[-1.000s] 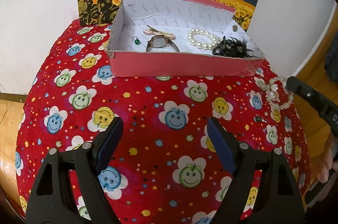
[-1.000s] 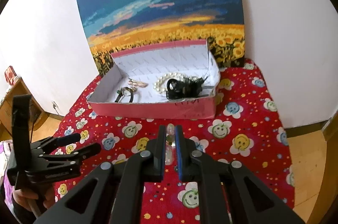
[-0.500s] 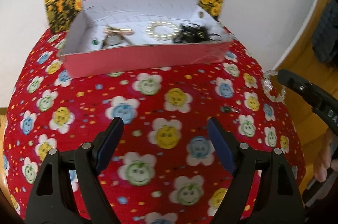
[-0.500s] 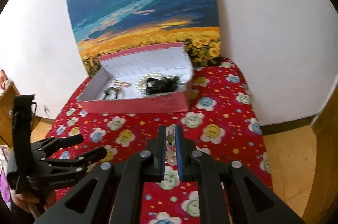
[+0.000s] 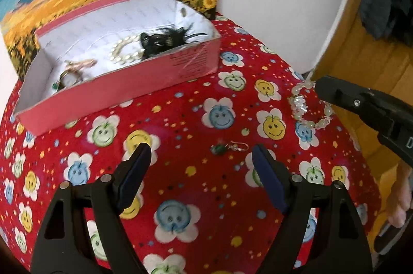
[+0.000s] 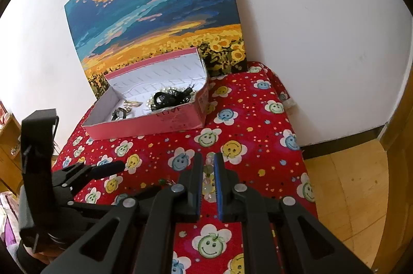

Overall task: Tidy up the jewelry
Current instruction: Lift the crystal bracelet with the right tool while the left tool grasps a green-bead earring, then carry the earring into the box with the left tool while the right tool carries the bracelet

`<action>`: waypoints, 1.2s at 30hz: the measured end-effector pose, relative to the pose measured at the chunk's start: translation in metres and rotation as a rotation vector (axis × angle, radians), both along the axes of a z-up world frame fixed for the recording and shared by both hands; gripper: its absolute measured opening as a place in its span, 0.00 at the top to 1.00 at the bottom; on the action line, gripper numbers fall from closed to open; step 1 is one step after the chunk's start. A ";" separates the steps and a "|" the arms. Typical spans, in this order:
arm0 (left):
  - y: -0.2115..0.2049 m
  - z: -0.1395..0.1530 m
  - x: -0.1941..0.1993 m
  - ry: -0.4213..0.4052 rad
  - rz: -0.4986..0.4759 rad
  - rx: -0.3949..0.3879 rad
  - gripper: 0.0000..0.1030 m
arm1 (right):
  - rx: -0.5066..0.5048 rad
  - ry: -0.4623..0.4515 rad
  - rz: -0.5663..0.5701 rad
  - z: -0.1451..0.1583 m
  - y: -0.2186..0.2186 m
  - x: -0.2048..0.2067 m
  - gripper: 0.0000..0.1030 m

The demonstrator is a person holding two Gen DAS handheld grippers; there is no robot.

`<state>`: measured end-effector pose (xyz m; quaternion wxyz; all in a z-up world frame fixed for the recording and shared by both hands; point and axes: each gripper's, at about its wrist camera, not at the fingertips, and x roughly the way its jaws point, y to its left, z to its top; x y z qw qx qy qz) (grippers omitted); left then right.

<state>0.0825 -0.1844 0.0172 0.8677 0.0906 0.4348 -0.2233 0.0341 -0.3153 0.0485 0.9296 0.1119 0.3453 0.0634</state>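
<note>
A pink box (image 5: 124, 90) (image 6: 155, 123) holds a watch (image 5: 68, 77), a pearl bracelet (image 5: 124, 53) and a black feather piece (image 5: 165, 40) (image 6: 173, 98). My right gripper (image 6: 207, 163) (image 5: 318, 86) is shut on a clear bead bracelet (image 5: 307, 106) (image 6: 207, 179), held over the table's right edge. A green earring (image 5: 228, 147) (image 6: 165, 182) lies on the cloth just ahead of my left gripper (image 5: 200, 155) (image 6: 111, 166), which is open and empty.
The table is covered by a red smiley-flower cloth (image 5: 196, 196) (image 6: 245, 124). A sunflower painting (image 6: 160, 15) leans on the white wall behind the box. Wooden floor (image 6: 348, 196) lies to the right of the table.
My left gripper has swung right, so the box moved left in its view and the green earring now lies ahead. The right gripper, still gripping the bracelet, has moved closer to the table.
</note>
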 end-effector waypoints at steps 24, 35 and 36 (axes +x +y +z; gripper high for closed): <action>-0.008 -0.008 0.004 0.028 -0.032 -0.043 0.92 | 0.042 0.008 0.001 -0.011 -0.008 0.001 0.90; 0.038 0.028 -0.003 -0.010 0.052 -0.099 0.92 | 0.035 -0.013 0.028 0.001 0.006 0.000 0.90; 0.043 0.032 -0.003 -0.015 0.060 -0.101 0.92 | 0.034 -0.015 0.032 0.002 0.007 0.000 0.90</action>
